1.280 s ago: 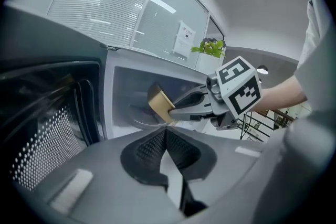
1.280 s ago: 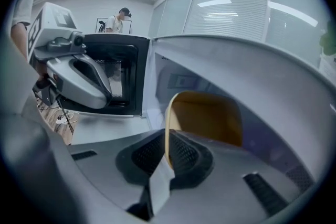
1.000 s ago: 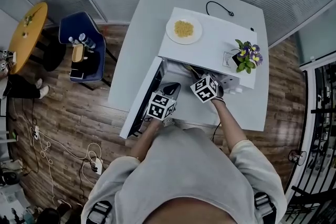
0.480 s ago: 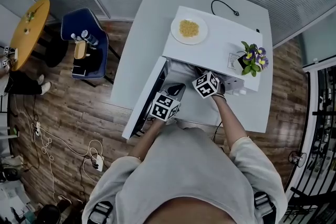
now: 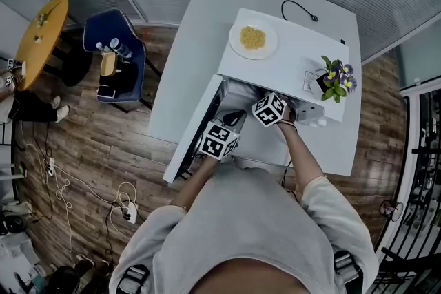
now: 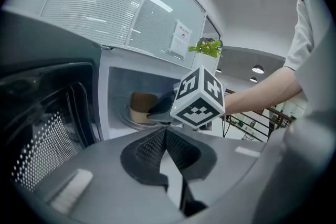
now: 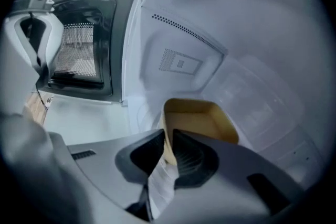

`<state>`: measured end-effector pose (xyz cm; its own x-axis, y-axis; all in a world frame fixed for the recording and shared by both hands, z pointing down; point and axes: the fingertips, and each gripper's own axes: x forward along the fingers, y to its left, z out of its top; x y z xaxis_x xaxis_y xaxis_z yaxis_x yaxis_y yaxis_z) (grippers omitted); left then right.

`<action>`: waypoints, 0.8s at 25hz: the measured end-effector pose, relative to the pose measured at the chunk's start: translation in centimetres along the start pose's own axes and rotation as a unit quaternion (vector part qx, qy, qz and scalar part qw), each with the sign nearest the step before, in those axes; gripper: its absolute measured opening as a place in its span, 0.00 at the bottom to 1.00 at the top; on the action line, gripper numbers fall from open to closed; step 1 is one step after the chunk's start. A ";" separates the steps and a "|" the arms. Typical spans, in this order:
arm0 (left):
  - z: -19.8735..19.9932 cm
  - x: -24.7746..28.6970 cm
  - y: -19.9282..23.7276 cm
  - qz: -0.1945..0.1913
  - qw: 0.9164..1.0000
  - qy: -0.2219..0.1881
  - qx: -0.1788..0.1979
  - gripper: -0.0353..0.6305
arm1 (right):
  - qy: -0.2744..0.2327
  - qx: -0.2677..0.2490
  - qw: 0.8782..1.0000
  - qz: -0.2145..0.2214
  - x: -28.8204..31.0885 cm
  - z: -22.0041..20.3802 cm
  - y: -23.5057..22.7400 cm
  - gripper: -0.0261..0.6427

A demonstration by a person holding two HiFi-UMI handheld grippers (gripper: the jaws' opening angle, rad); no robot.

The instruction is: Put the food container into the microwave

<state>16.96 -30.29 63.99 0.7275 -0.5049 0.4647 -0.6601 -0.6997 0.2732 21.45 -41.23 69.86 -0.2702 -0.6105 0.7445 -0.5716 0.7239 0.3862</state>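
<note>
The food container (image 7: 199,119), a tan paper tub with an open top, is inside the white microwave (image 5: 289,76). My right gripper (image 7: 168,145) is shut on the tub's near rim, one jaw inside and one outside. In the left gripper view the container (image 6: 139,107) sits low over the round turntable (image 6: 126,119), and the right gripper's marker cube (image 6: 200,97) is in front of it. My left gripper (image 6: 165,135) is shut with nothing in it, just outside the microwave's opening. From the head view the right gripper's tips are hidden under the microwave's top.
The microwave door (image 5: 196,131) hangs open to the left, and its mesh window (image 7: 79,50) shows. On top of the microwave stand a plate of food (image 5: 253,40) and a small potted plant (image 5: 335,76). The microwave stands on a white table (image 5: 200,45).
The right gripper has sunk a little with the container inside the microwave. The left gripper has stayed where it was.
</note>
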 end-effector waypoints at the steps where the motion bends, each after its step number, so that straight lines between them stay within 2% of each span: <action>1: 0.0 -0.1 0.1 0.001 1.000 0.000 0.000 0.07 | 0.001 0.000 1.000 0.001 0.1 0.0 0.1 0.08; 4: -0.1 -0.2 0.3 0.003 1.000 0.000 -0.001 0.07 | -0.003 0.006 1.000 0.006 0.1 0.1 0.3 0.09; 5: -0.1 -0.2 0.3 0.003 1.000 0.000 -0.002 0.07 | -0.004 0.008 1.000 0.011 0.1 0.1 0.4 0.15; 6: -0.1 -0.3 0.2 0.003 1.000 0.001 -0.002 0.07 | -0.006 0.011 1.000 0.016 0.1 0.1 0.6 0.25; 8: -0.1 -0.2 0.2 0.002 1.000 0.001 -0.001 0.07 | -0.008 0.015 1.000 0.021 0.0 0.1 0.7 0.30; 20: -0.4 0.0 -1.1 -0.003 1.000 0.006 0.007 0.07 | -0.062 0.035 0.997 -0.019 -4.4 1.0 1.0 0.28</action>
<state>17.57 -29.30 64.02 0.7297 -0.4944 0.4724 -0.6526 -0.7099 0.2650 21.31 -38.14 66.44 -0.3390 -0.6748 0.6556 -0.6345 0.6785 0.3702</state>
